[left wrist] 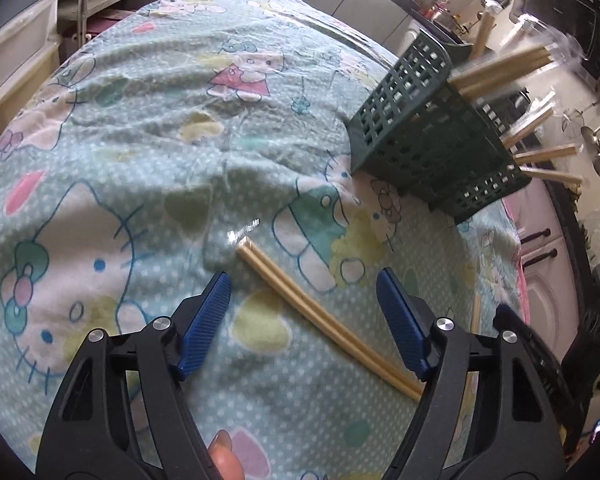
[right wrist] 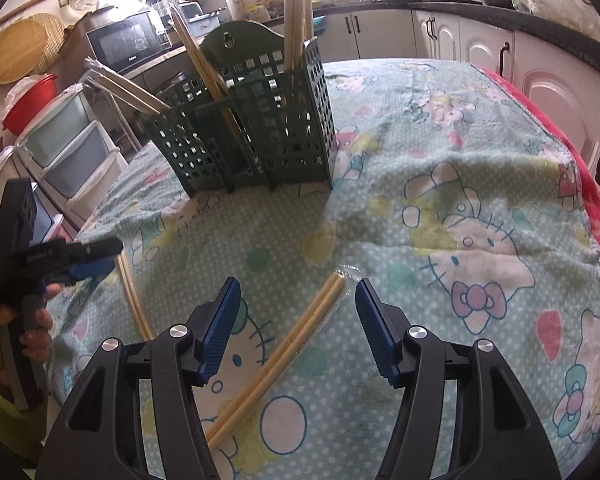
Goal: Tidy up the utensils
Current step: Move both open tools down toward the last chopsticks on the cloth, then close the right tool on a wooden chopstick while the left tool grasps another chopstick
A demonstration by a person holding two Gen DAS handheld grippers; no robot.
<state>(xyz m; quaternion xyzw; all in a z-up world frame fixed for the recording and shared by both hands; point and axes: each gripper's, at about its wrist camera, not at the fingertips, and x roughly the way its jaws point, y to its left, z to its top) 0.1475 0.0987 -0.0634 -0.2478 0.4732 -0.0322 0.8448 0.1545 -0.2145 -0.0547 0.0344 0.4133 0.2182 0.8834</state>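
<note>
Hovering low over the tabletop's pale green cartoon-print cloth [right wrist: 440,152], your right gripper [right wrist: 298,286] has its jaws spread, with a wrapped pair of pale wooden chopsticks [right wrist: 284,352] lying between them, untouched. Your left gripper [left wrist: 304,280] likewise stands spread over another such pair [left wrist: 320,316]. Farther off, the dark green lattice plastic utensil holder [right wrist: 260,128] stands upright, holding more chopsticks.

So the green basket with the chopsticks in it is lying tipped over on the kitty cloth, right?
Not quite. The green basket is standing upright on the kitty cloth, not tipped over, as the right wrist view shows. It does hold chopsticks, which stick up out of its top. It only looks tilted in the left wrist view because that camera is turned.
</note>
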